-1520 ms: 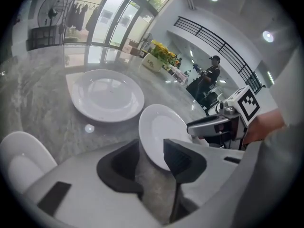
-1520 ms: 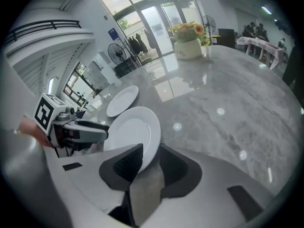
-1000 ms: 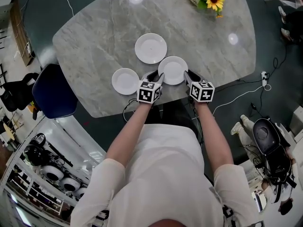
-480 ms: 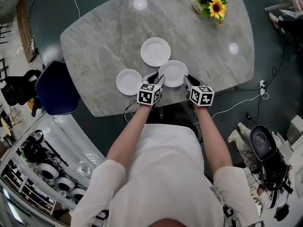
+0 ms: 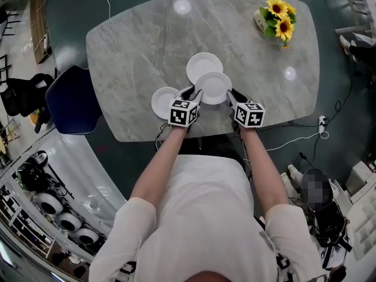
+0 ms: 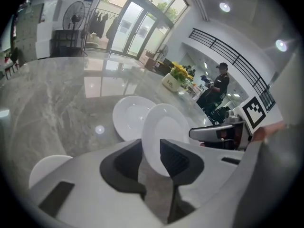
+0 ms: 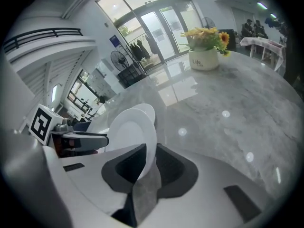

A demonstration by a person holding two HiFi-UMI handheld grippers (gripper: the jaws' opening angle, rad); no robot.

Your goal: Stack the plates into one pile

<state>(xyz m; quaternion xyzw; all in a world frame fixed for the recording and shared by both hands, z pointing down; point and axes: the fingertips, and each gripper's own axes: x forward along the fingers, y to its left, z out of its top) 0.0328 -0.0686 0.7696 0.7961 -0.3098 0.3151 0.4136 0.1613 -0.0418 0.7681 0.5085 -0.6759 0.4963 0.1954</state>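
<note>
Three round white glossy plates are in the work area of the oval grey marble counter [image 5: 141, 46]. Two sets of tongs share one of them.

1. Left tongs [image 5: 192, 93]: clenched on the left rim of the held plate [image 5: 214, 87]. The left gripper view shows that rim seated between the two dark pads [image 6: 176, 158], with both pads against it.
2. Right tongs [image 5: 233, 94]: clenched on the opposite, right rim of the same plate. The right gripper view shows the thin edge standing between its pads.
3. Held plate: located near the counter's near edge, between the two tongs. Both gripper views show grey marble below it, so it appears raised off the surface. In the head view its far edge overlaps the near edge of the far plate [image 5: 202, 65]. Contact between these two plates cannot be determined.
4. Far plate: lies flat on the counter, beyond the held plate.
5. Left plate [image 5: 162, 101]: lies flat on the counter just beside the left tongs, on their outer side, apart from the far plate.
6. Container: one white pot [image 7: 204, 60] stands near the far right corner of the counter, well apart from the plates. It holds yellow sunflowers [image 7: 206, 33] with green leaves.
7. Dark blue padded chair [image 5: 70, 101]: positioned at the left end of the counter.
</note>
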